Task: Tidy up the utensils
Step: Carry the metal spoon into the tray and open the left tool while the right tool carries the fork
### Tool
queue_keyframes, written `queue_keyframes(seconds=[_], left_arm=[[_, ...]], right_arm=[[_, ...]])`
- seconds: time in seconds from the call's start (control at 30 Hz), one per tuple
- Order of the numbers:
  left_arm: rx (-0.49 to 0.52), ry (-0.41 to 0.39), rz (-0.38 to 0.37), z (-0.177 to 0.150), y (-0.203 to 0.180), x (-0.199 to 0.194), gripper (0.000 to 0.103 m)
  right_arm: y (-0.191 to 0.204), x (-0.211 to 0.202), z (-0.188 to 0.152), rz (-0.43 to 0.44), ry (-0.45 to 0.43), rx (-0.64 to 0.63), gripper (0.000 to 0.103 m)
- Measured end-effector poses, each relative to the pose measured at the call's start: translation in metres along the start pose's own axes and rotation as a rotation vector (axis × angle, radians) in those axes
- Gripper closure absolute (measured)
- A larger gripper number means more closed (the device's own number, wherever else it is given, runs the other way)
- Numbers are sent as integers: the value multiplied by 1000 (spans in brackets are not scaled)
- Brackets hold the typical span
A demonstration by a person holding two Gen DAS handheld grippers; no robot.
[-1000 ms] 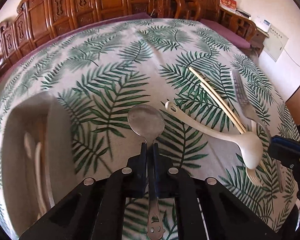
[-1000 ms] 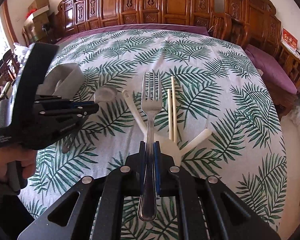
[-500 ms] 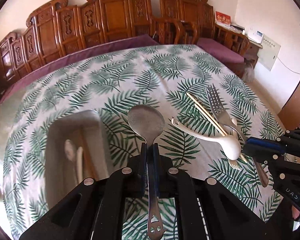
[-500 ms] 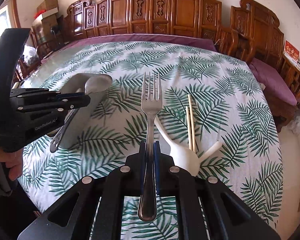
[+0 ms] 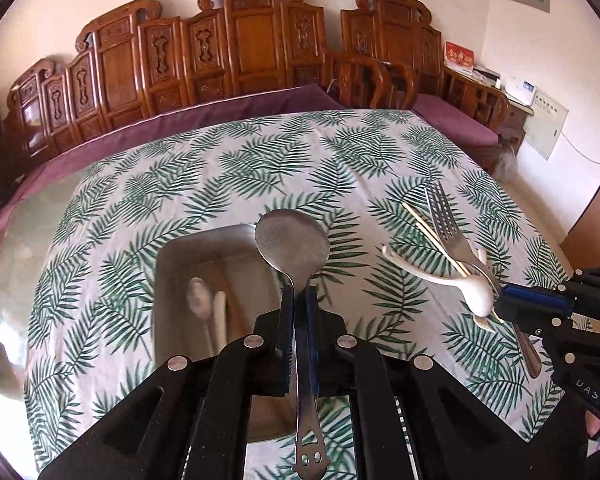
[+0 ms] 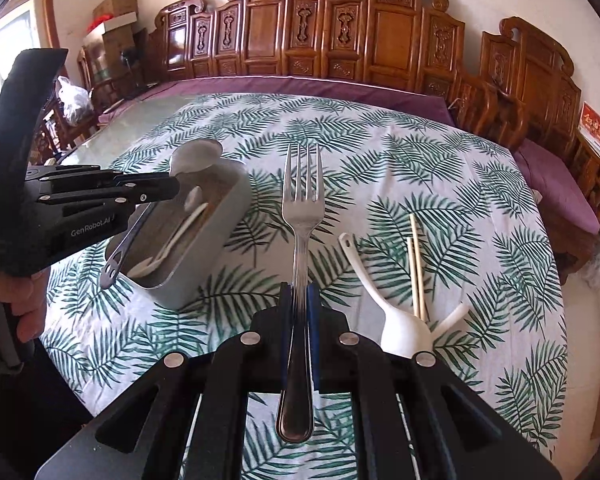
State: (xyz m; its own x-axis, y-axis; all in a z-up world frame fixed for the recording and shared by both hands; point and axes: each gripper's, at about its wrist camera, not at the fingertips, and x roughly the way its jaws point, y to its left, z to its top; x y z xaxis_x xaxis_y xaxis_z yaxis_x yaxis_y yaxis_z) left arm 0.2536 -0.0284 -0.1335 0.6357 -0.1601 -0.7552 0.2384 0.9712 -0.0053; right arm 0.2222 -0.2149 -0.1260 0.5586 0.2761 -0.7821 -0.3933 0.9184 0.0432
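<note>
Currently the left gripper (image 5: 298,300) is clenched on the metal spoon (image 5: 292,242) at its neck, bowl pointing forward, handle trailing back under the camera. It hangs over the grey tray (image 5: 168,264), center-left of the left view, so the hold looks meant for a straight drop along the tray's length. The tray already holds a small spoon (image 5: 199,300), a white utensil (image 5: 219,314) and what may be brown chopsticks, blurred.

The right gripper (image 6: 299,300) is clamped on the fork (image 6: 302,196) mid-handle, tines forward and raised above the leaf-print tablecloth (image 6: 380,152), center of the right view. It sits apart from the tray, right of it, likely waiting for its turn.

On the cloth, lower right of the right view: a white ladle spoon (image 6: 396,328) and a pair of pale chopsticks (image 6: 416,264), the chopstick ends touching or resting on the ladle's bowl. Another white handle (image 6: 452,318) pokes out beside it; can't tell what.

Judgement: the step is depositing the spoon, fork next; roughly half the items are left outside the tray. Risk: the spoon's handle may catch the tray rim on release.
</note>
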Motion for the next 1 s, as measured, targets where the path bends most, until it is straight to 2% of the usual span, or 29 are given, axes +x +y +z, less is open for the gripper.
queue_keyframes(seconds=[0.33,0.6,1.0], left_arm=[[-60,31,19,-12,51,24,98],[-127,45,3,-25,82,49,98],[-155,85,-12,-29,93,78,98]], right_arm=[[21,15,11,24,17,-22,93],[30,30,17,28,40,-40,93],[40,48,28,42,51,-54,93]])
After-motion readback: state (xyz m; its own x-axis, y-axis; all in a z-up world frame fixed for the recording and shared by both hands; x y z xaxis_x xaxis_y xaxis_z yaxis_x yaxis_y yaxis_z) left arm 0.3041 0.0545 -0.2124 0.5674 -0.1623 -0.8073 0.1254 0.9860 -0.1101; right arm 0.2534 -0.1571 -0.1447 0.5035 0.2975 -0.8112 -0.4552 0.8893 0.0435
